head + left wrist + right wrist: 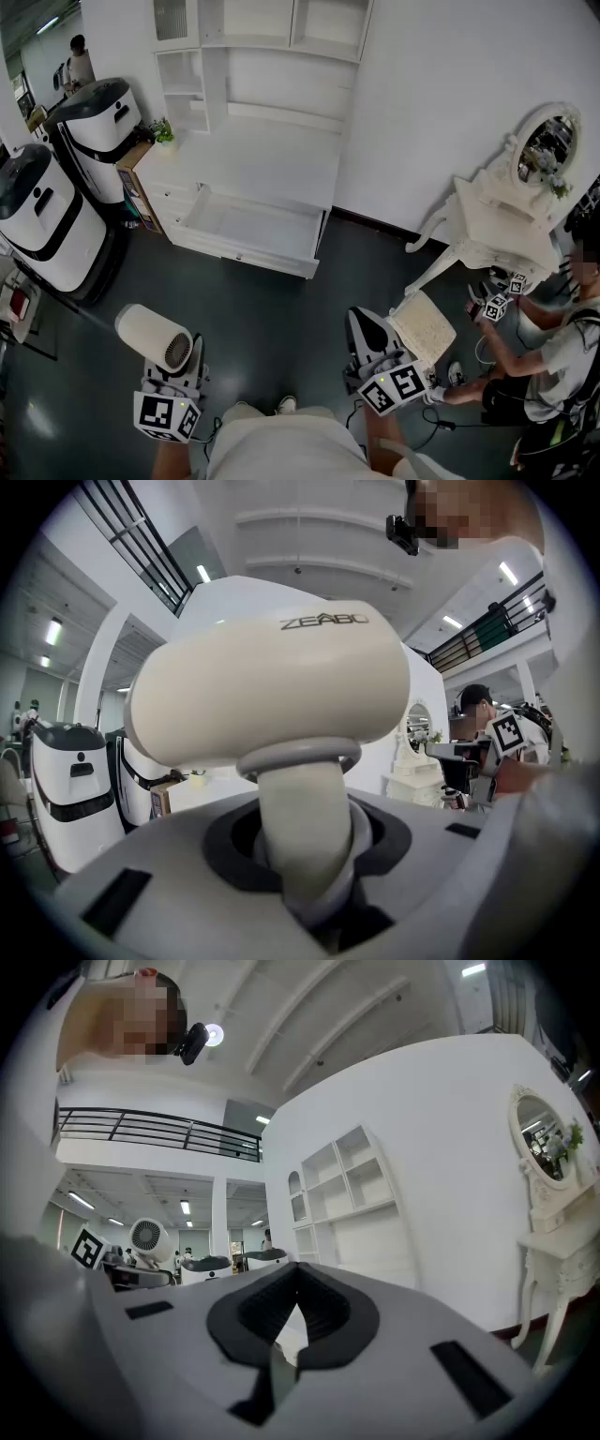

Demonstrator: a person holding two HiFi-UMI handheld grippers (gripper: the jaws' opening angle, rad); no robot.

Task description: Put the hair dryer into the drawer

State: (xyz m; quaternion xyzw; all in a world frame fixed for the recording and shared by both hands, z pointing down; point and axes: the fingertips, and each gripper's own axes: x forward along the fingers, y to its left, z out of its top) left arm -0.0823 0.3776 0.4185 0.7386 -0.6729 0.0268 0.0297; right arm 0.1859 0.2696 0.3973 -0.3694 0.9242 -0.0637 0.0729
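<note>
Gripping the dryer (272, 686) by its handle, the left gripper (176, 367) faces the open drawer (239, 253), well apart from it; the right gripper (373, 345) is closed, empty

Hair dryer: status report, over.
Left gripper shut on hair dryer handle. Right gripper shut, empty. Drawer open ahead, hair dryer not yet in. Nothing blocking.

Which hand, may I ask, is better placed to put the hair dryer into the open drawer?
Left: the left tongs grip the hair dryer by its handle, nearer the drawer; the right tongs hold nothing.
</note>
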